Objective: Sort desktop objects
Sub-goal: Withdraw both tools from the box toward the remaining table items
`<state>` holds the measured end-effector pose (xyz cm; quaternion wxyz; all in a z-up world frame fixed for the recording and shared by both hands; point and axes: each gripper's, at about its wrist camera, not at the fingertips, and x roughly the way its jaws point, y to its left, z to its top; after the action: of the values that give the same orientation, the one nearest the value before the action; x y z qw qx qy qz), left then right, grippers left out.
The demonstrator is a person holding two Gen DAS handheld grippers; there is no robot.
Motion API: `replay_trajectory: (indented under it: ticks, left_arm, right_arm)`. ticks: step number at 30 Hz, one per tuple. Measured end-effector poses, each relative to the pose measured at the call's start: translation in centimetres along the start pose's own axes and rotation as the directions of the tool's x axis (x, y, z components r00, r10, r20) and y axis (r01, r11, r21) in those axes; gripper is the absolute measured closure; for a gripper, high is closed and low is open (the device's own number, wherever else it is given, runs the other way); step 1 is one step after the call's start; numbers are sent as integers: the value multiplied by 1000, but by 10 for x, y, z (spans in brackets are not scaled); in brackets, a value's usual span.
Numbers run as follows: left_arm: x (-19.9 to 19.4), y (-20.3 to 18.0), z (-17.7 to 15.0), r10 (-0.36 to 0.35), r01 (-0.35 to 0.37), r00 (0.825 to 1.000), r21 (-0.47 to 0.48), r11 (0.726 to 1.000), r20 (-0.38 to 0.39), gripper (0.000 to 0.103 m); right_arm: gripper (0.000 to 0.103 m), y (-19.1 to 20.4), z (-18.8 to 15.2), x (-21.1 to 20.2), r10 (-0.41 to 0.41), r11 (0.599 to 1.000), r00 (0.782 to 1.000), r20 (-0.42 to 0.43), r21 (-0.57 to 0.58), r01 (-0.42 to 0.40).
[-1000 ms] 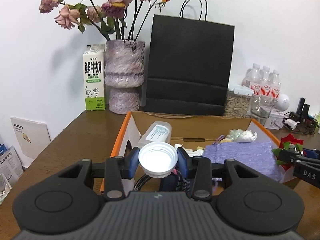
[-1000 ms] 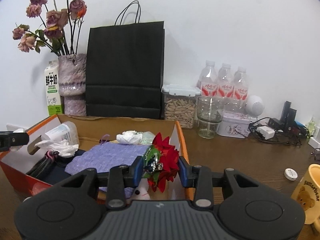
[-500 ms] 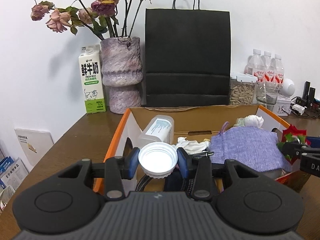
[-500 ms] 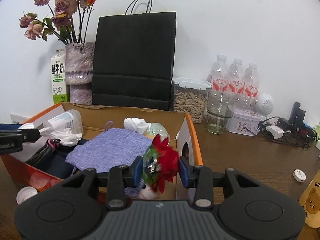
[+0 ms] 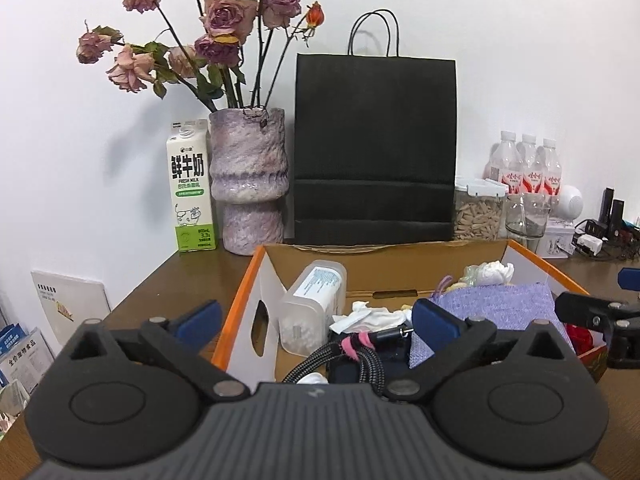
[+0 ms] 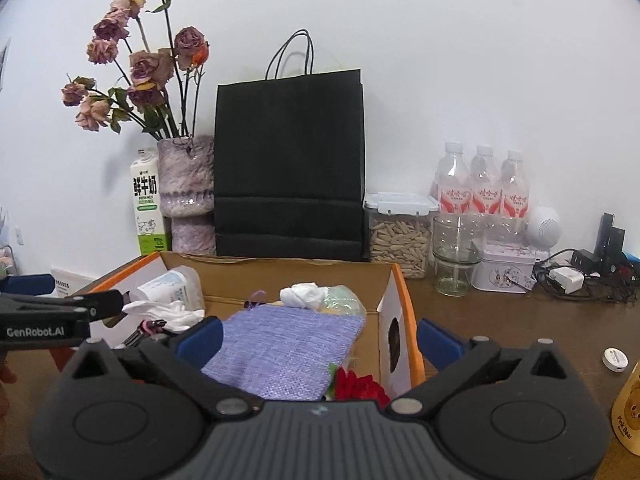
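Observation:
An orange-edged cardboard box (image 5: 240, 292) (image 6: 404, 300) holds a clear bottle (image 5: 316, 300), white tissue (image 5: 372, 314), a braided cable (image 5: 352, 354) and a purple cloth (image 5: 496, 304) (image 6: 288, 344). My left gripper (image 5: 316, 318) hangs over the box's left end with its jaws opening wide and nothing pressed between them. A white piece (image 5: 314, 378), perhaps the cap, peeks out just above its body. My right gripper (image 6: 320, 338) is over the right end, its jaws also opening. A red flower (image 6: 360, 386) lies loose in the box below them, touching neither pad.
Behind the box stand a black paper bag (image 5: 376, 148), a vase of dried roses (image 5: 248, 184), a milk carton (image 5: 190, 188), a seed jar (image 6: 398, 236), a glass (image 6: 456, 260) and water bottles (image 6: 484, 184). Cables (image 6: 580, 276), a small white cap (image 6: 614, 358) and a yellow mug (image 6: 628, 412) lie right.
Both grippers went from shut to wide open. The white cap left the left jaws, and the red flower dropped from the right jaws into the box.

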<state>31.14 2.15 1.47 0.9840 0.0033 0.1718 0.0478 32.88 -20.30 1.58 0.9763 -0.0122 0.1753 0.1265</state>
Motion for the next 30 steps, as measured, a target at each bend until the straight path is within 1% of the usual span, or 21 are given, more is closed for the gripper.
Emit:
replay_trajectory:
  ticks: [2, 13, 19, 25, 30]
  left_arm:
    - [-2, 1, 0, 12, -12, 1000, -7, 1000, 7, 0]
    - [-7, 0, 0, 8, -8, 1000, -12, 1000, 18, 0]
    - [-19, 0, -3, -12, 13, 999, -10, 1000, 35, 0]
    - [-37, 0, -13, -31, 31, 999, 5, 1000, 44, 0]
    - [-47, 6, -28, -40, 41, 999, -6, 999, 18, 0]
  right_arm:
    - [0, 1, 0, -1, -2, 1000, 1000, 1, -5, 2]
    - [0, 4, -1, -6, 0, 1000, 1000, 6, -15, 0]
    - [0, 6, -3, -17, -4, 1000, 1000, 19, -11, 5]
    - [0, 9, -7, -35, 6, 1000, 999, 41, -17, -5]
    - [0, 12, -17, -51, -7, 1000, 998, 59, -25, 8]
